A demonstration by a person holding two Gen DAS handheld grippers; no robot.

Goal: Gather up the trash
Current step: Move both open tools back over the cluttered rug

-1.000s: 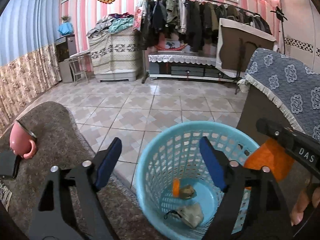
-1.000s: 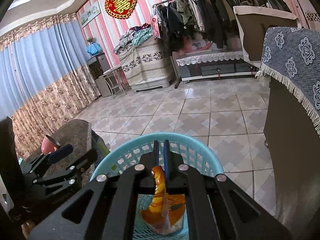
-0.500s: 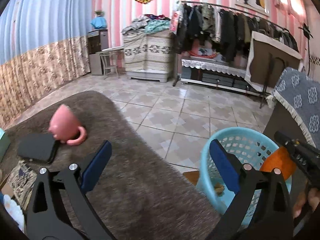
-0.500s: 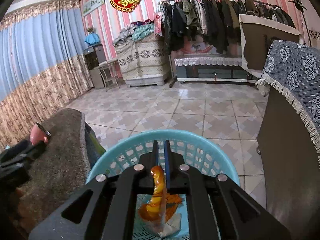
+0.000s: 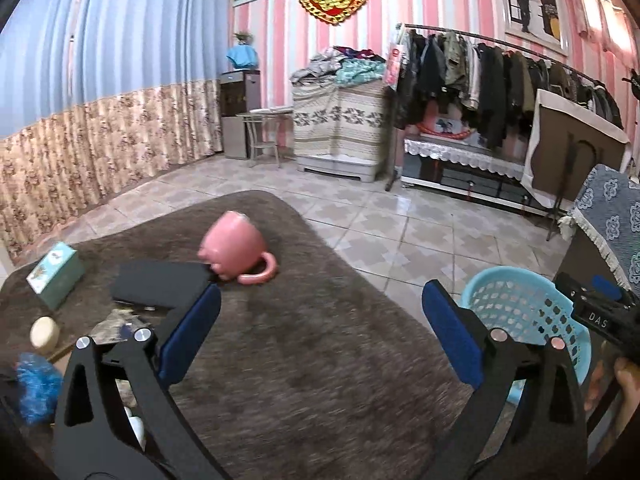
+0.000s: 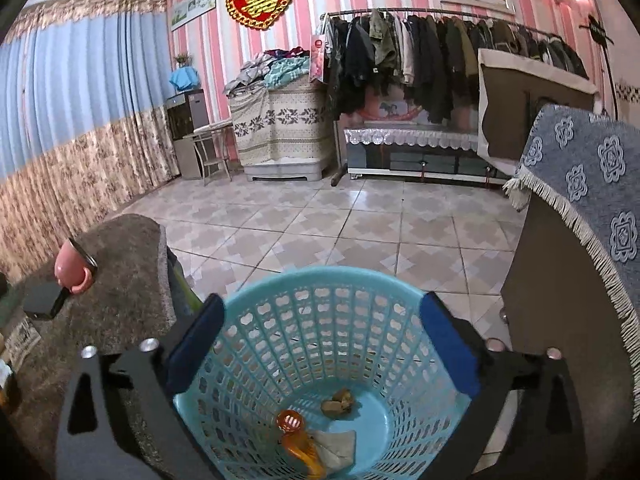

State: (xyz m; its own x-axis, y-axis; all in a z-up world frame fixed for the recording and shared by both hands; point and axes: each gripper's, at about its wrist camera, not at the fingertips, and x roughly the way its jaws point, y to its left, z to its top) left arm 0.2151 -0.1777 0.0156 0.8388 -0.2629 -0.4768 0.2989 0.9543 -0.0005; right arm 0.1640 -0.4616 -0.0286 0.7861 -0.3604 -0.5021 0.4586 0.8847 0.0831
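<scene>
Over the blue basket [image 6: 320, 364], my right hand-held gripper [image 6: 320, 344] gapes wide; the orange wrapper [image 6: 298, 444] lies inside. My empty, wide left hand-held gripper [image 5: 320, 332] should sweep the tabletop [image 5: 300, 360] low for scraps.

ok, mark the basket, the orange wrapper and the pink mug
basket [image 6: 320, 276]: right wrist view, far rim.
orange wrapper [image 6: 298, 442]: right wrist view, its middle, on the basket floor.
pink mug [image 5: 234, 246]: left wrist view, its side wall.

Perforated plastic basket [image 6: 320, 344]; glossy ceramic mug [image 5: 234, 246]; fuzzy brown table cover [image 5: 312, 380]
</scene>
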